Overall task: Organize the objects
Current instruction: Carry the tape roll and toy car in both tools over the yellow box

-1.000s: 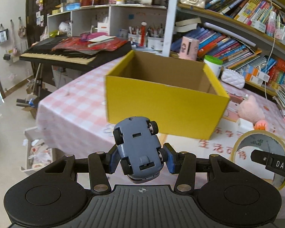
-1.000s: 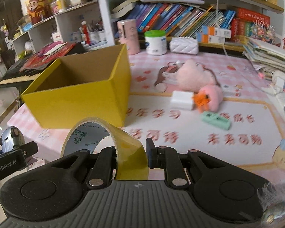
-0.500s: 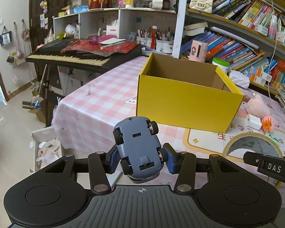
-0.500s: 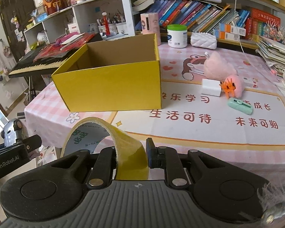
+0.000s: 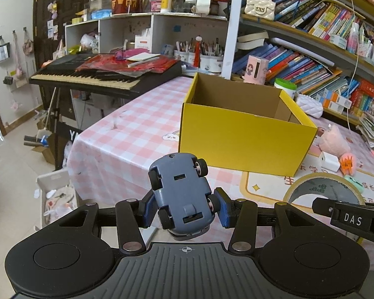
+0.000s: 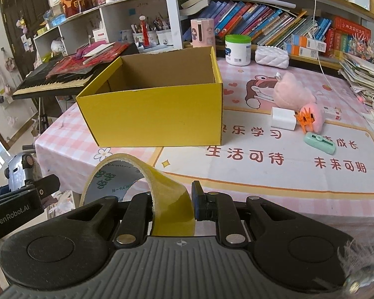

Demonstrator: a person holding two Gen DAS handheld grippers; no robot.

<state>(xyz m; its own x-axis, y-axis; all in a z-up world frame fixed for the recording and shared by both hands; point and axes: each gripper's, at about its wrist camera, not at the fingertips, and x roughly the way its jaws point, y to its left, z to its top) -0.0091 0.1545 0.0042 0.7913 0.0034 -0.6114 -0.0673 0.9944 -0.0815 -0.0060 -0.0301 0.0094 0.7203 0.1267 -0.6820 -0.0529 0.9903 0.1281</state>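
**A:** Quick q re the setup – why both loads held off the table, short of the yellow box (image 6: 157, 114)?

**B:** Prob staging for a drop. Box open-topped, looks empty inside as far as visible, sitting on the pink checked tablecloth (image 5: 127, 134) near the front edge. Task = organize, so guessing box is the bin & both items go in. Held low and in front, pointing down at it.

**A:** Left gripper (image 5: 185, 209) – spread or not?

**B:** Closed onto the blue toy car (image 5: 180, 194). Pinched at the sides near the rear wheels, underside facing the cam, nose tilted up & away. Blue pads touching both flanks, no gap visible. Fairly wide grip bc car body is wide.

**A:** And right gripper (image 6: 173, 205)?

**B:** Pressed nearly together on the tape roll (image 6: 137, 189). Clamping just the wall of the ring: one finger inside the hole, one outside on the yellow face. Roll standing up from the jaws, tilted left.

**A:** Leftovers?

**B:** Still out on the mat, right of box: pink plush (image 6: 294, 94), white charger (image 6: 283, 118), orange clip (image 6: 306, 119), green thing (image 6: 319, 143). Well apart from both grippers. Judging job barely started – nothing seen in the box yet.
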